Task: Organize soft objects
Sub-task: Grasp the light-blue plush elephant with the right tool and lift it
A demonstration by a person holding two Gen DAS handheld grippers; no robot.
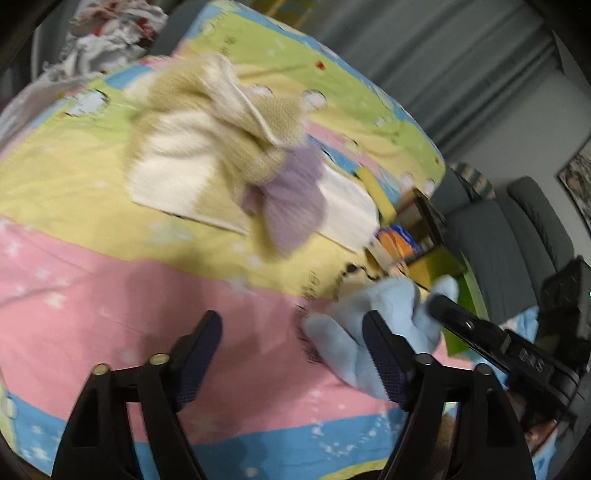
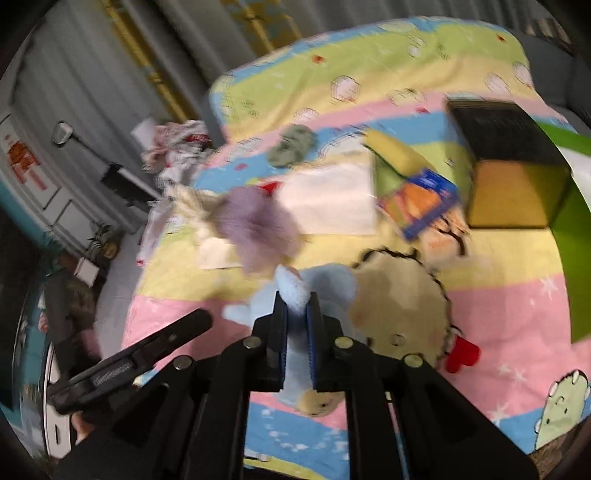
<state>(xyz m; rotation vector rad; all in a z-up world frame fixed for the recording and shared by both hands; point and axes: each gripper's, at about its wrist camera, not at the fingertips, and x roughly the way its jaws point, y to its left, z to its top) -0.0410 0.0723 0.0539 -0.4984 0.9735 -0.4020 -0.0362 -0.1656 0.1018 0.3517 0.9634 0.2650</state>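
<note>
A pale blue plush toy (image 2: 295,291) is pinched in my right gripper (image 2: 295,314), which is shut on it above the striped bedspread (image 2: 498,295). It also shows in the left wrist view (image 1: 369,325), just right of my left gripper (image 1: 291,332), which is open and empty over the pink stripe. A beige and cream knitted cloth with a purple part (image 1: 207,147) lies bunched in the middle of the bed; it shows blurred in the right wrist view (image 2: 255,229). A folded white cloth (image 2: 332,203) lies beside it.
A black and yellow box (image 2: 513,170) stands at the right of the bed, with a colourful book (image 2: 421,203) next to it. A round beige plush (image 2: 402,314) and a grey-green soft lump (image 2: 291,146) lie on the bedspread. Crumpled clothes (image 1: 110,33) sit beyond the bed.
</note>
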